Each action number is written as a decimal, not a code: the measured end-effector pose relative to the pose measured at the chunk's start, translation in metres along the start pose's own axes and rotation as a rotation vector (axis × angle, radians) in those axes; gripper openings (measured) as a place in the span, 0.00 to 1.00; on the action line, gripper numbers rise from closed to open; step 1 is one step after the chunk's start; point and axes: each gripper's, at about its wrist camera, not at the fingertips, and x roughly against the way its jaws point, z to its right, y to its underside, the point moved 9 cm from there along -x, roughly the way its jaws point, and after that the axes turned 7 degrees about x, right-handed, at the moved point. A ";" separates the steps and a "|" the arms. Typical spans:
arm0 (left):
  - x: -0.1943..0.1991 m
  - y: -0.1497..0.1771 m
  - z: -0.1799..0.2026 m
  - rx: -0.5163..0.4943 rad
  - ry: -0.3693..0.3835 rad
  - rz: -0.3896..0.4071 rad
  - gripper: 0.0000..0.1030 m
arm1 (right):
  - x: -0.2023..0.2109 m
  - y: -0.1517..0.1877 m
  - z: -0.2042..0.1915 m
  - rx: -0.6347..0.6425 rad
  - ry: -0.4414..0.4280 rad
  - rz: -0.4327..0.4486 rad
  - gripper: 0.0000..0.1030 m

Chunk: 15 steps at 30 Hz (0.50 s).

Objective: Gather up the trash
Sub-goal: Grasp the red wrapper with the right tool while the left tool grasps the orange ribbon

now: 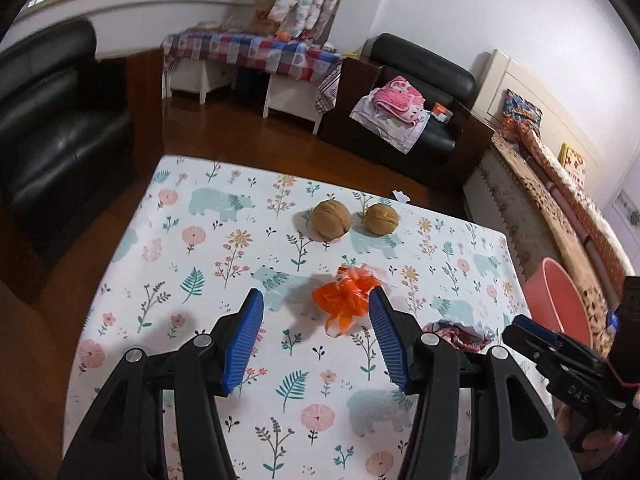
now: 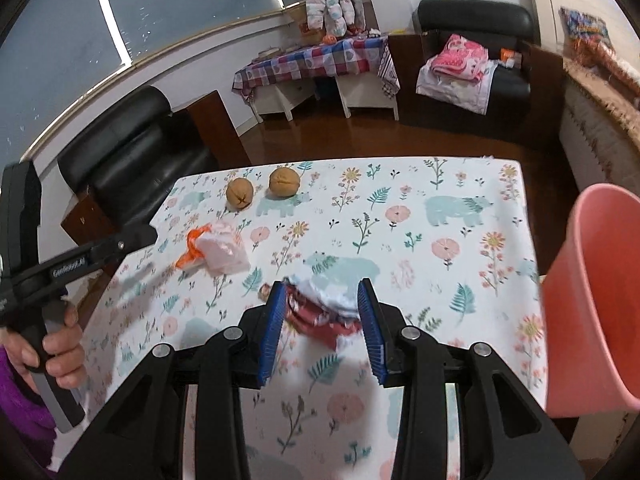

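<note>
A crumpled orange plastic bag (image 1: 344, 300) lies on the floral tablecloth (image 1: 192, 248). It sits just past the tips of my left gripper (image 1: 315, 293), which stands open with the bag close by its right fingertip. My right gripper (image 2: 322, 300) is shut on a crumpled red and white wrapper (image 2: 320, 314) that fills the gap between its blue pads. The left wrist view shows that wrapper (image 1: 456, 334) low over the cloth at the right. From the right wrist view the orange bag (image 2: 216, 250) looks pale pink with an orange tail. A pink bin (image 2: 592, 300) stands past the table's right edge.
Two walnuts (image 1: 331, 220) (image 1: 381, 219) rest near the table's far edge. A hand (image 2: 60, 344) grips the left gripper's handle at the left. Black sofas, a checked side table and a bed surround the table on a brown wooden floor.
</note>
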 end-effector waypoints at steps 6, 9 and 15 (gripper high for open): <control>-0.022 -0.005 0.000 0.122 0.054 -0.066 0.52 | -0.032 -0.002 0.016 -0.099 -0.077 -0.070 0.37; -0.032 -0.005 0.011 0.129 0.076 -0.086 0.53 | -0.039 0.007 0.019 -0.152 -0.133 -0.102 0.37; -0.059 0.003 0.024 0.063 0.027 -0.109 0.53 | -0.033 0.026 -0.009 -0.072 -0.211 -0.149 0.37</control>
